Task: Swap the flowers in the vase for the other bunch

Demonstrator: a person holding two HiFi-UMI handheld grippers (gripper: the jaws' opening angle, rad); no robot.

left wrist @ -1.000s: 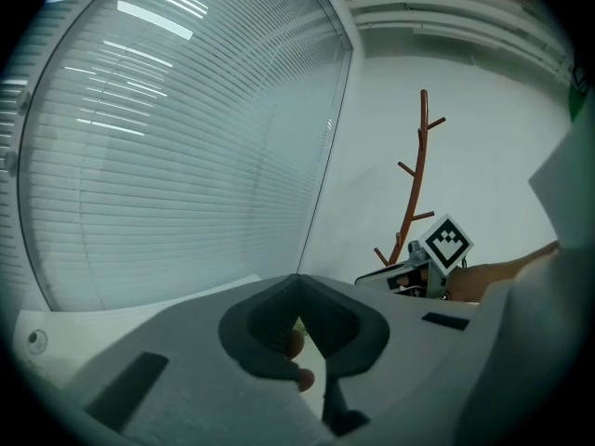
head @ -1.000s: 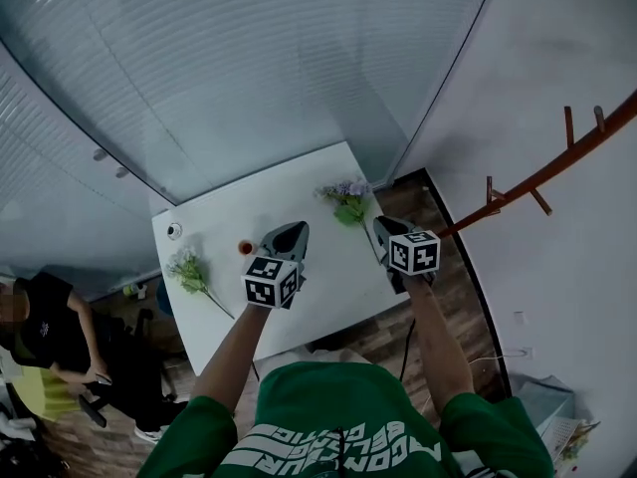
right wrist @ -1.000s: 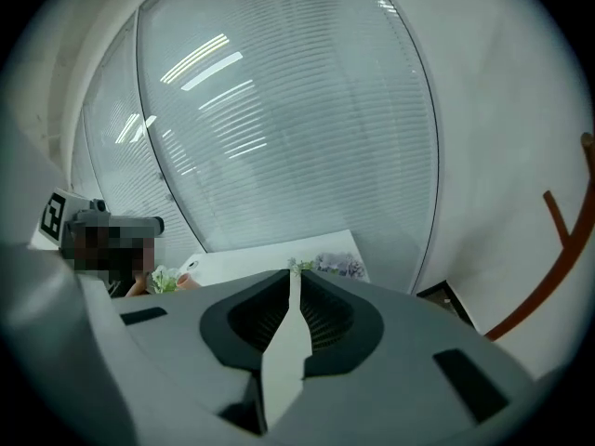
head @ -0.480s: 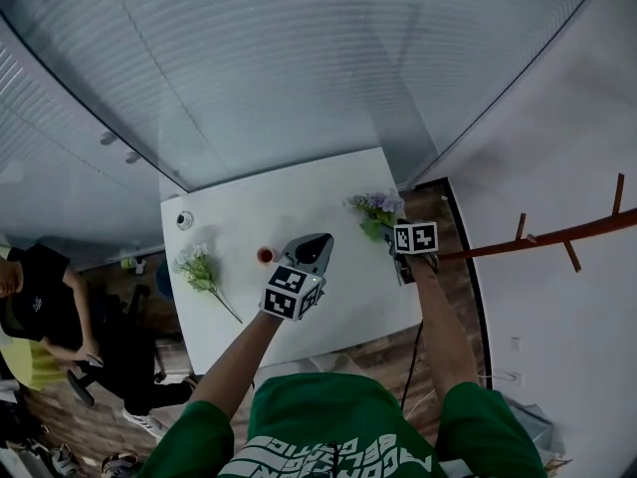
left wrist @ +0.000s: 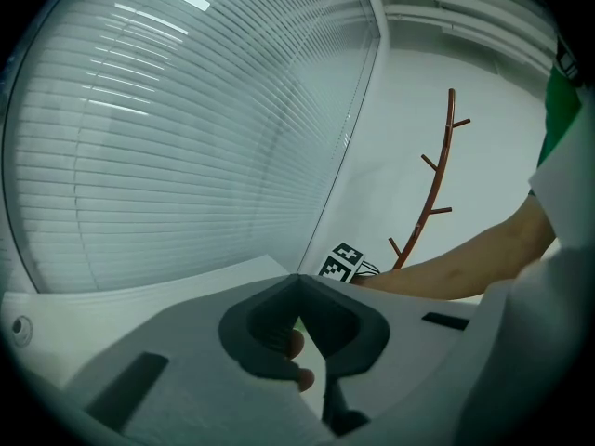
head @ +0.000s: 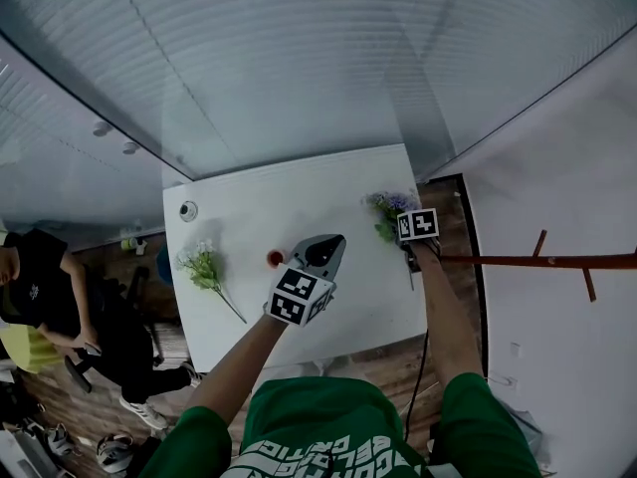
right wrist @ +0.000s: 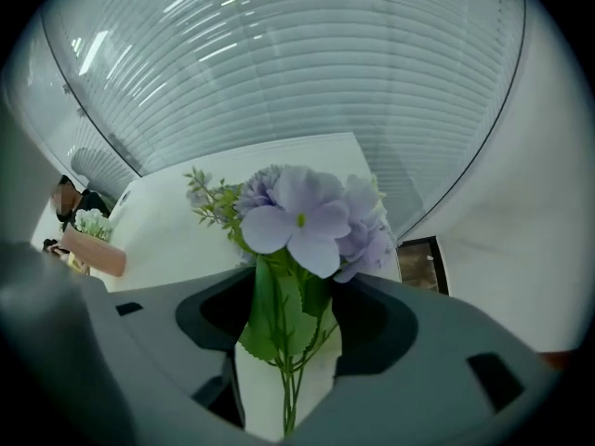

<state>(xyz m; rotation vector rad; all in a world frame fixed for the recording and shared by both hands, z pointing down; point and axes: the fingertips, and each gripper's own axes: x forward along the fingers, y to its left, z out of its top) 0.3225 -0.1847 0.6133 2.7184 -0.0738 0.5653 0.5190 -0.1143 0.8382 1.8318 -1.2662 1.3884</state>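
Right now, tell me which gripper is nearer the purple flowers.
Right. The right gripper is over the purple flowers; its jaws have just been opening, with the stems between them. The left gripper is off to their left, near the vase.

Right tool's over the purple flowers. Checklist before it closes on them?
1. Right tool jaws open, having just opened wide: ok.
2. Purple flowers have their stems between those jaws: ok.
3. Jaws pressing on the stems: not ok, not yet.
4. Vase free of flowers: ok.
5. Vase upright: cannot tell, too small in the head view.
6. White flowers and left tool away from the grasp: ok.
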